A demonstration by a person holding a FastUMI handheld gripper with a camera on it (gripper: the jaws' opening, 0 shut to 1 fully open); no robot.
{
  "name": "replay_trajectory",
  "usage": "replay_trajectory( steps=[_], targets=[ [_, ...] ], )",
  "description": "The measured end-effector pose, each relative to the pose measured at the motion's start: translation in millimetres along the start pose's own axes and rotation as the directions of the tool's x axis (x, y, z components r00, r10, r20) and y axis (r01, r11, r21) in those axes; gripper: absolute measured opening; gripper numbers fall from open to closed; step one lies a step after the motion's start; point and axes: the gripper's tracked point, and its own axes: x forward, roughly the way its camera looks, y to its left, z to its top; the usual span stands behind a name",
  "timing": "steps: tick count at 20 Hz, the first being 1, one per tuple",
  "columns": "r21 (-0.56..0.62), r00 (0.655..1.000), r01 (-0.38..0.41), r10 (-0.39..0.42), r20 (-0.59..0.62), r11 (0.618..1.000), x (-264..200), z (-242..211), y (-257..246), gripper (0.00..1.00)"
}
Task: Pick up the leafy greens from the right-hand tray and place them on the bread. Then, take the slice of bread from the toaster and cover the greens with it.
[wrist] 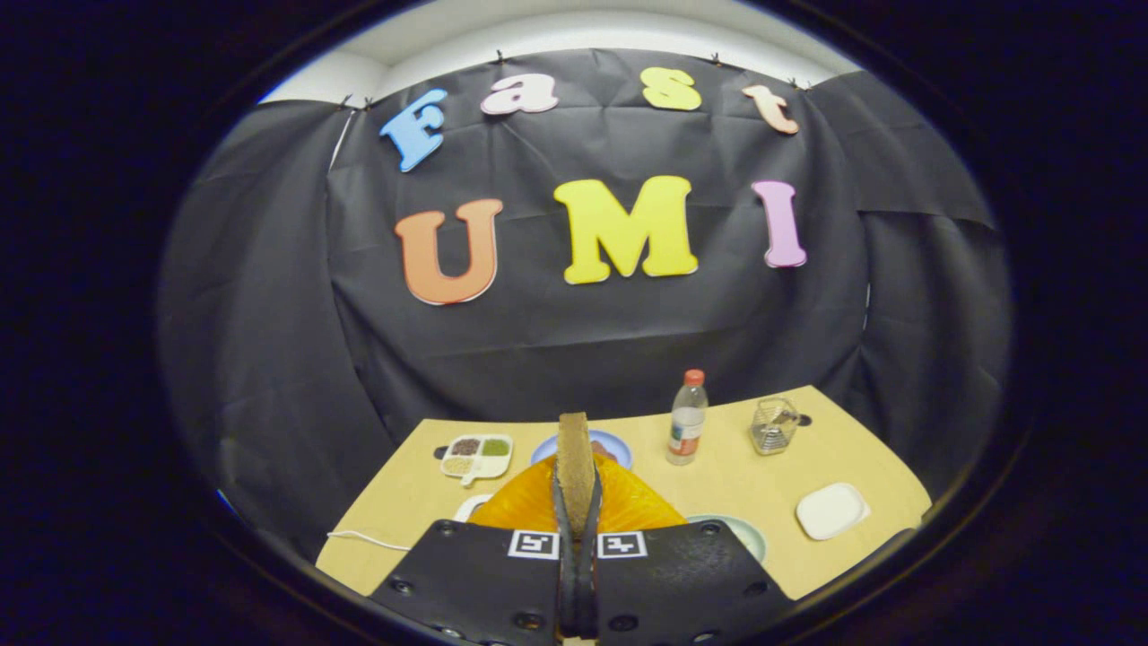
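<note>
A slice of bread (575, 453) stands edge-on between my two fingers (563, 516), brown crust facing me. My gripper (576, 502) is shut on it, both black pads pressing its sides. Right under the slice is the rounded orange toaster (628, 507), and the bread is lifted above its top. Beyond the slice lies a blue plate (613, 444) with something brownish on it, mostly hidden by the bread. Just right of the toaster a pale green plate (746, 534) peeks out from behind my gripper body.
On the tan table (735, 475) stand a plastic bottle with a red cap (687, 420) and a clear glass container (773, 424) at the back right. A white square dish (831, 510) lies to the right. A divided snack tray (476, 455) and a white cable (368, 540) are on the left.
</note>
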Motion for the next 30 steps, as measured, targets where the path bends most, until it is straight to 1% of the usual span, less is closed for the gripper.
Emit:
replay_trajectory(
  steps=[3, 6, 9, 11, 13, 16, 18, 20, 21, 23, 24, 25, 27, 29, 30],
  targets=[
    [-0.002, 0.999, 0.053, -0.053, -0.008, 0.999, 3.8, -15.0, -47.4, 0.01],
    [-0.003, 0.996, 0.077, -0.077, -0.040, 0.997, 17.0, -47.9, -77.7, 0.01],
    [0.016, 0.994, 0.052, -0.050, -0.095, 0.999, 37.6, -91.1, -83.5, 0.01],
    [0.023, 0.990, 0.051, -0.048, -0.132, 0.998, 51.5, -120.2, -86.8, 0.01],
    [0.037, 0.986, 0.029, -0.023, -0.165, 0.999, 62.5, -143.4, -83.5, 0.01],
    [0.073, 0.983, -0.031, 0.044, -0.176, 0.997, 76.6, -160.4, -76.6, 0.01],
    [0.084, 0.981, -0.048, 0.063, -0.184, 0.995, 82.8, -168.3, -81.2, 0.01],
    [0.104, 0.978, -0.046, 0.066, -0.200, 0.993, 88.3, -176.1, -95.3, 0.05],
    [0.116, 0.977, -0.034, 0.057, -0.208, 0.993, 90.3, -180.2, -104.8, 0.09],
    [0.117, 0.976, -0.024, 0.048, -0.210, 0.993, 95.1, -183.8, -121.2, 0.11],
    [0.113, 0.975, -0.029, 0.052, -0.214, 0.993, 97.0, -186.9, -126.1, 0.16],
    [0.111, 0.974, -0.041, 0.064, -0.216, 0.993, 97.1, -188.1, -128.7, 0.16],
    [0.086, 0.971, -0.056, 0.074, -0.226, 0.995, 101.7, -193.8, -138.3, 0.29],
    [0.065, 0.971, -0.055, 0.069, -0.230, 0.996, 106.3, -196.3, -152.0, 0.40],
    [0.061, 0.970, -0.051, 0.064, -0.233, 0.997, 105.9, -198.7, -159.5, 0.42]
  ],
)
